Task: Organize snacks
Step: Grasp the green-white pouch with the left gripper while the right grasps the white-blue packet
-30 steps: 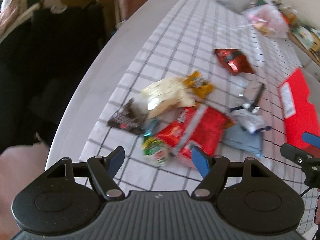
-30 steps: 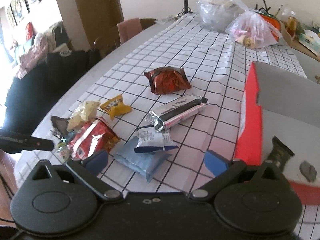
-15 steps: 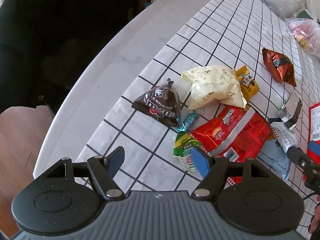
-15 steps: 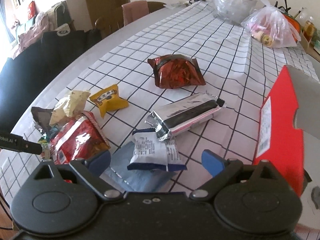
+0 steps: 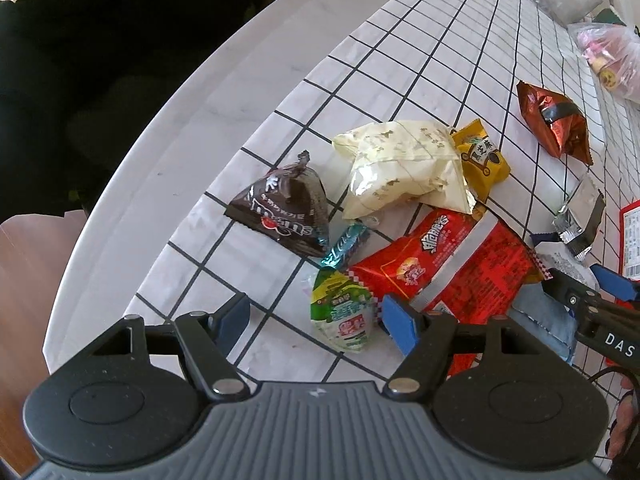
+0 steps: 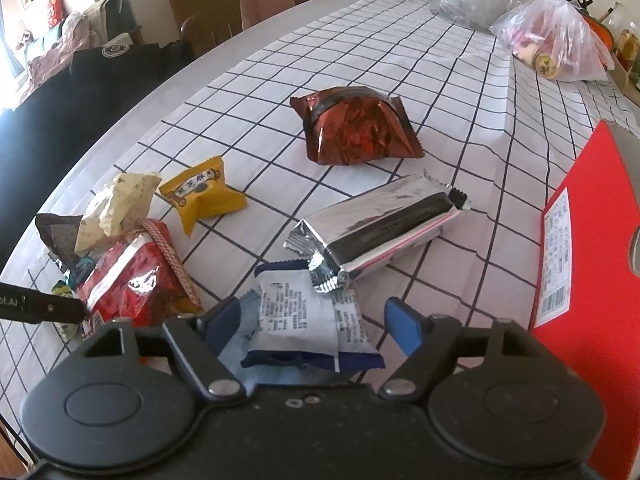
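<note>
The table [image 6: 248,40] carries a checked cloth [image 6: 440,92] with the snacks strewn across it, and a red box [image 6: 592,216] stands at the right edge, likely where they are meant to go. The largest packets lie farther out: a red-brown foil bag [image 6: 356,126], then a silver bar [image 6: 380,226] with its long axis running from near-left to far-right. Nearest the right gripper [image 6: 310,322] is a white packet [image 6: 304,314] resting on a pale blue pouch [image 6: 240,340]; it lies directly between the wide-spread fingers, its long side roughly across the gap. The right hand therefore looks best placed for it. The left gripper [image 5: 316,318], fingers equally wide and empty, hovers over a small green packet [image 5: 342,316] beside the red bag [image 5: 444,264].
</note>
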{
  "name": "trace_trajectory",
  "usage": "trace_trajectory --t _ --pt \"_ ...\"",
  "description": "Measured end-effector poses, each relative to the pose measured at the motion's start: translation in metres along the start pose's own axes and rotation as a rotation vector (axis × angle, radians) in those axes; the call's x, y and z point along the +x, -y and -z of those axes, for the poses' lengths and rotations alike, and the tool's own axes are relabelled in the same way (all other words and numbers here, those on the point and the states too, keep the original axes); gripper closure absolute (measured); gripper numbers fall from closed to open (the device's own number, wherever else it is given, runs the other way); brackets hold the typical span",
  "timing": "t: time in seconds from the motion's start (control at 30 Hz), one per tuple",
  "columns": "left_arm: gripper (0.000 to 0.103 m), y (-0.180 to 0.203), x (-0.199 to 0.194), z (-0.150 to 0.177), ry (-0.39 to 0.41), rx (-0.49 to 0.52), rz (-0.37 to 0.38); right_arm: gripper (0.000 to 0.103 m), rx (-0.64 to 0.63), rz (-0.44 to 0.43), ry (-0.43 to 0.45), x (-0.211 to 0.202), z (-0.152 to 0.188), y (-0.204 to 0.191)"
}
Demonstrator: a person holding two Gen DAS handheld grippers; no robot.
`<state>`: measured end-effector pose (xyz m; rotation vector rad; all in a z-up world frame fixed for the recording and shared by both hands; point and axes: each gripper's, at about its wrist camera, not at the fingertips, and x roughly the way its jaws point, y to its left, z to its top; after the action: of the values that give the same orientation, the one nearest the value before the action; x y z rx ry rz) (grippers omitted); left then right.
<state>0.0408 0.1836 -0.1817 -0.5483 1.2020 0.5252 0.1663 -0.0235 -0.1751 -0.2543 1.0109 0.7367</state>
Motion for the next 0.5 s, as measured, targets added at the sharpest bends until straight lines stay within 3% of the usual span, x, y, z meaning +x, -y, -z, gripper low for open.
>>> trace_trajectory --t 0.13,0.33,0.5 --pt "0.033 0.007 0.001 0.000 0.002 0.010 -0.011 0.032 0.001 0.003 -0.007 0.004 0.000 0.000" --pt "0.045 0.012 0.002 0.002 0.011 0.030 -0.039 0.046 0.013 -0.003 -0.008 0.005 0.000 0.000" --pt "0.065 0.012 0.000 0.003 0.020 0.047 -0.049 0.052 0.010 0.006 0.000 0.002 0.001 -0.001"
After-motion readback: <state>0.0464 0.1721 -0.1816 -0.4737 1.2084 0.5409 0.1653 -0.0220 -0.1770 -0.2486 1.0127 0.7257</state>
